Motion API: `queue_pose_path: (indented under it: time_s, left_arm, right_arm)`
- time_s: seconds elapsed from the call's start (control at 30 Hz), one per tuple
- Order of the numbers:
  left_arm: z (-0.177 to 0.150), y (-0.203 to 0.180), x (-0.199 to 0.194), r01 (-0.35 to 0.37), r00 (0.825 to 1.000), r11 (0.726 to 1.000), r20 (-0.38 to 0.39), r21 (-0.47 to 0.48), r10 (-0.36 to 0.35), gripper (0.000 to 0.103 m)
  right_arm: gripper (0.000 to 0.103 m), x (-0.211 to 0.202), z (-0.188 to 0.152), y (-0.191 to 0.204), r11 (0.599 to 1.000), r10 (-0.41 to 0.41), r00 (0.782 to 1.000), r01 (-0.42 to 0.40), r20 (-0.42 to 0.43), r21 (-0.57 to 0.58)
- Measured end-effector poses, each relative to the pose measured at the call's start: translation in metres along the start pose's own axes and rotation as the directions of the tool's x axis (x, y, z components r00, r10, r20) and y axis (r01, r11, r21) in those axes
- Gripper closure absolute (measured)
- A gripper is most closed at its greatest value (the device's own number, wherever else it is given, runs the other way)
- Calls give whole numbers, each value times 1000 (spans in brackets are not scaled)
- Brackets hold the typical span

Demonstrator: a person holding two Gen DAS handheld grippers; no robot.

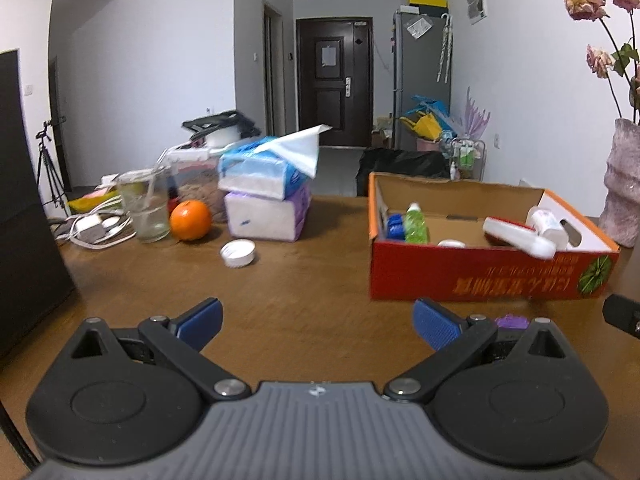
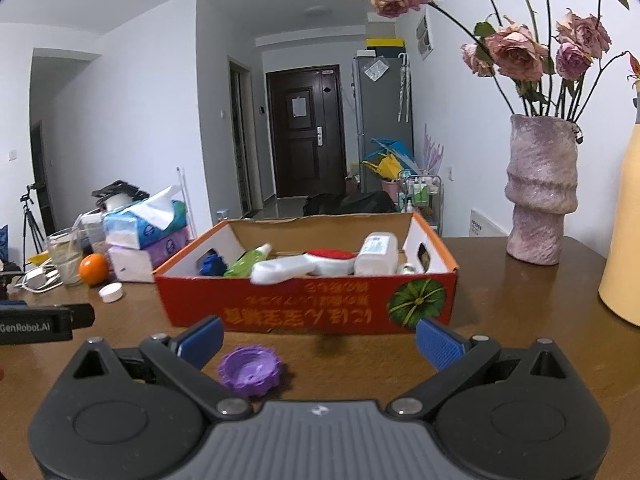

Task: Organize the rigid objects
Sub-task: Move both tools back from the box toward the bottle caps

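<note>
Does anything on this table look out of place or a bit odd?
Two small things lie loose on the wooden table outside the red cardboard box: a white cap near the orange, and a purple ridged cap by the right tongs. The box's printing is upside down.

Left hand-held gripper (image 1: 318, 326): jaws spread wide, nothing between pads, held low, level.
Right hand-held gripper (image 2: 320, 342): jaws spread wide, empty, low, level.
</note>
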State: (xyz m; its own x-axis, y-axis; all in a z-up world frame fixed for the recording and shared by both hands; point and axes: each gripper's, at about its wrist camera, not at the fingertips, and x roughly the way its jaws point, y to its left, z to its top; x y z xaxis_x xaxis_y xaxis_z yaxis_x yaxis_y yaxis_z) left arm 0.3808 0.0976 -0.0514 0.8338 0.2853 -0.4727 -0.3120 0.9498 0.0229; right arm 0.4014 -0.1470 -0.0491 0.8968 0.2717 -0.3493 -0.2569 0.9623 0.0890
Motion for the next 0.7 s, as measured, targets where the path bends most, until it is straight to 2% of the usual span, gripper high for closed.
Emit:
queue_pose_path:
  time_s: [0.2, 0.4, 0.53, 0.7]
  left_arm:
    - [-4, 22, 10, 14, 999, 999, -36, -34, -15, 0]
    - [-10, 26, 37, -16, 998, 1000, -63, 23, 17, 0]
    - [-11, 38, 38, -15, 997, 999, -73, -43, 11, 0]
    - [-15, 29, 26, -57, 998, 998, -11, 10, 57, 0]
  right_arm:
    - [0, 5, -7, 20, 1000, 14, 1000, -14, -15, -7]
    - [0, 26, -21, 18, 1000, -16, 997, 18, -73, 25]
    - [0, 17, -26, 14, 997, -51, 998, 53, -36, 55]
    - [0, 10, -25, 6, 992, -77, 997, 76, 6, 97]
